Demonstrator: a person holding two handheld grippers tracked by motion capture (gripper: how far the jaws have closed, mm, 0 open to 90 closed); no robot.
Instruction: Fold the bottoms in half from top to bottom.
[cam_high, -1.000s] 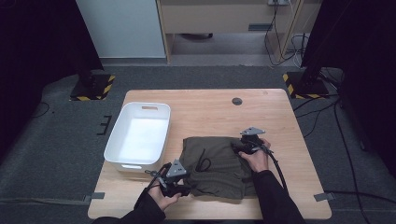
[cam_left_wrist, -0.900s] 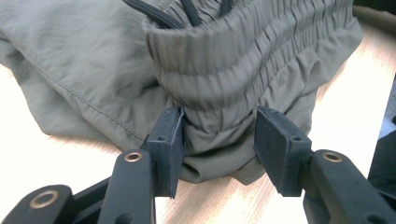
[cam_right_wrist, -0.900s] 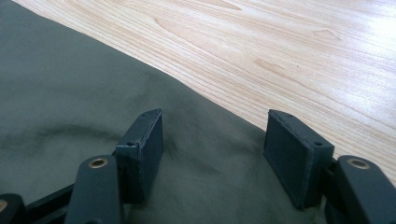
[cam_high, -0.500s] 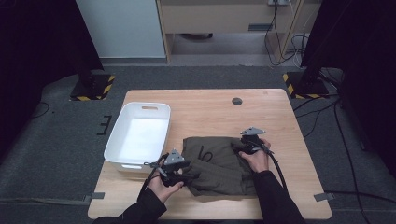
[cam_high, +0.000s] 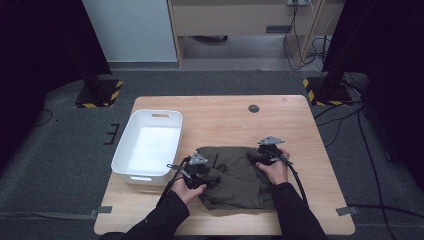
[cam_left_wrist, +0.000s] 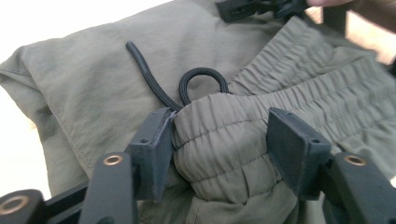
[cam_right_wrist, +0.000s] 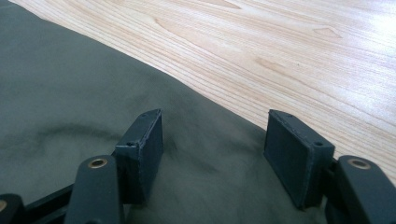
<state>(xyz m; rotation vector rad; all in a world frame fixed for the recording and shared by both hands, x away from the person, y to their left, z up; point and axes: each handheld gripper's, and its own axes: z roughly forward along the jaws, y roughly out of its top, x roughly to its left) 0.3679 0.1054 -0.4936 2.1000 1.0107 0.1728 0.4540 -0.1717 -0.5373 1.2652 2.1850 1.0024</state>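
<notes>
While our hands rest at the near edge of the light wooden desk (cam_high: 295, 125), the folded olive-green fabric garment (cam_high: 235, 175) lies flat between them, just right of the white rectangular plastic tub (cam_high: 122, 165). Our left hand-held gripper (cam_left_wrist: 219, 140) has its jaws apart around a bunched fold of the elastic waistband (cam_left_wrist: 219, 154), beside the black drawstring cord (cam_left_wrist: 196, 84); they have just been closing, with one pad touching the fold. Our right hand-held gripper (cam_right_wrist: 215, 149) stands with jaws apart over the garment's edge, gripping nothing.
</notes>
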